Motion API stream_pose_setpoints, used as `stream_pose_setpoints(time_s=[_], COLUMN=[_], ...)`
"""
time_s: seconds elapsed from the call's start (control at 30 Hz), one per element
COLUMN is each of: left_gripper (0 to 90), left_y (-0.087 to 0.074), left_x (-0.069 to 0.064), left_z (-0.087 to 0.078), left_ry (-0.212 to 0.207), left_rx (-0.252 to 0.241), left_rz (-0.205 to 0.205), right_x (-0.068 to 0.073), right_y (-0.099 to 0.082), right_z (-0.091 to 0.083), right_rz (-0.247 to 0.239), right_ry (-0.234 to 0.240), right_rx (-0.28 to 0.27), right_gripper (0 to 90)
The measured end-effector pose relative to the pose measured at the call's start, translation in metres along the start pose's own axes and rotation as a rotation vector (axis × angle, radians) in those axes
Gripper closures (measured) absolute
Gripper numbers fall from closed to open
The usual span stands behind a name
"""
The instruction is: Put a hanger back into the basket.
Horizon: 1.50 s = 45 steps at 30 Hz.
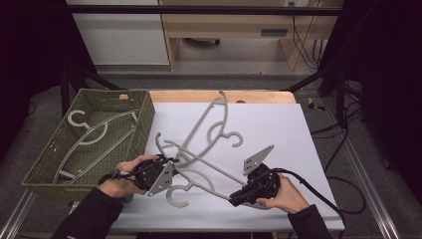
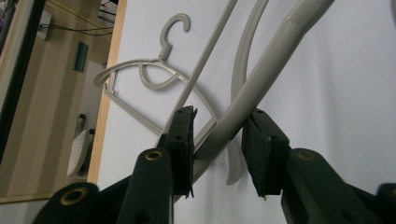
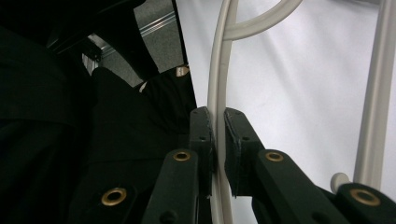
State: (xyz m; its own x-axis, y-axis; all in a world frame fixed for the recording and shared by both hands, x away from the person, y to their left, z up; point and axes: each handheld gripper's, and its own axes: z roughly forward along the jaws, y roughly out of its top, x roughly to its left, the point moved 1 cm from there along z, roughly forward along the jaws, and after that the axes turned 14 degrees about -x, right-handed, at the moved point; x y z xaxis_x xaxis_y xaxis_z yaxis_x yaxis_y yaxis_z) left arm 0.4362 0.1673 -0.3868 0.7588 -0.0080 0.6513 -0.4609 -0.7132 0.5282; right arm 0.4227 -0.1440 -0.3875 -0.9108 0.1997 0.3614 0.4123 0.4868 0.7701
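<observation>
Low in the frame's centre, on the white surface (image 1: 278,124), the grey hanger (image 1: 199,172) lies tangled with others. The right gripper (image 3: 218,122) is clamped on its thin bar; the left gripper (image 2: 219,128) straddles its thick arm – jaws apart, one pad touching.

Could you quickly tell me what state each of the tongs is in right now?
Left tongs: partly closed around a grey hanger arm, pads not clearly pressing it.
Right tongs: shut on a thin hanger bar.
</observation>
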Motion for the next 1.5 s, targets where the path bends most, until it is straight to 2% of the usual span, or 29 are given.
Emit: stream_pose_setpoints(time_s=[0.27, 0.4, 0.47, 0.57, 0.6, 0.7, 0.8, 0.93, 1.1, 1.17, 1.2, 1.23, 1.27, 1.3, 1.33, 1.37, 1.5], left_gripper=[69.3, 73.1, 73.6, 78.7, 79.5, 80.6, 81.8, 82.1, 82.2, 82.3, 82.3, 82.3, 82.3, 82.3, 82.3, 82.3, 82.3], left_y=[0.001, -0.001, 0.0, -0.001, 0.0, 0.0, 0.001, 0.002, 0.007, 0.008, 0.008, 0.009, 0.009, 0.009, 0.009, 0.009, 0.006], left_x=[-0.006, -0.007, -0.007, -0.007, -0.007, -0.008, -0.007, -0.004, -0.002, 0.0, 0.001, 0.002, 0.004, 0.004, 0.006, 0.007, 0.014], left_z=[-0.002, -0.005, -0.007, -0.009, -0.01, -0.011, -0.013, -0.013, -0.011, -0.011, -0.012, -0.011, -0.011, -0.011, -0.01, -0.01, -0.012], left_ry=[-0.022, -0.051, -0.039, -0.048, -0.038, -0.032, -0.035, -0.056, -0.04, -0.014, -0.006, 0.009, 0.026, 0.04, 0.056, 0.079, 0.115], left_rx=[0.01, 0.003, -0.003, -0.003, 0.001, 0.012, 0.028, 0.048, 0.074, 0.073, 0.081, 0.078, 0.092, 0.094, 0.115, 0.113, 0.115], left_rz=[0.034, 0.019, 0.023, -0.006, -0.006, -0.028, -0.064, -0.148, -0.222, -0.275, -0.292, -0.341, -0.381, -0.392, -0.426, -0.461, -0.569], right_x=[-0.001, -0.002, -0.002, -0.005, -0.006, -0.009, -0.012, -0.013, -0.016, -0.017, -0.017, -0.016, -0.016, -0.016, -0.016, -0.015, -0.013], right_y=[0.0, 0.002, 0.003, 0.004, 0.005, 0.005, 0.006, 0.008, 0.009, 0.01, 0.01, 0.011, 0.011, 0.011, 0.011, 0.011, 0.007], right_z=[-0.001, -0.006, -0.01, -0.013, -0.013, -0.013, -0.015, -0.019, -0.022, -0.024, -0.026, -0.027, -0.029, -0.032, -0.033, -0.037, -0.047], right_rz=[-0.006, -0.027, -0.036, -0.038, -0.025, -0.041, -0.047, -0.063, -0.069, -0.104, -0.114, -0.13, -0.14, -0.154, -0.153, -0.159, -0.151], right_ry=[0.01, 0.005, 0.005, -0.011, -0.016, -0.021, -0.053, -0.09, -0.203, -0.268, -0.298, -0.33, -0.377, -0.421, -0.437, -0.479, -0.549], right_rx=[0.001, -0.036, -0.059, -0.082, -0.077, -0.103, -0.118, -0.169, -0.207, -0.26, -0.295, -0.323, -0.363, -0.406, -0.418, -0.453, -0.545], right_gripper=[82.7, 82.4, 82.4, 81.8, 81.4, 80.7, 79.8, 78.1, 71.5, 62.2, 60.6, 58.6, 51.9, 47.3, 45.7, 40.8, 30.2])
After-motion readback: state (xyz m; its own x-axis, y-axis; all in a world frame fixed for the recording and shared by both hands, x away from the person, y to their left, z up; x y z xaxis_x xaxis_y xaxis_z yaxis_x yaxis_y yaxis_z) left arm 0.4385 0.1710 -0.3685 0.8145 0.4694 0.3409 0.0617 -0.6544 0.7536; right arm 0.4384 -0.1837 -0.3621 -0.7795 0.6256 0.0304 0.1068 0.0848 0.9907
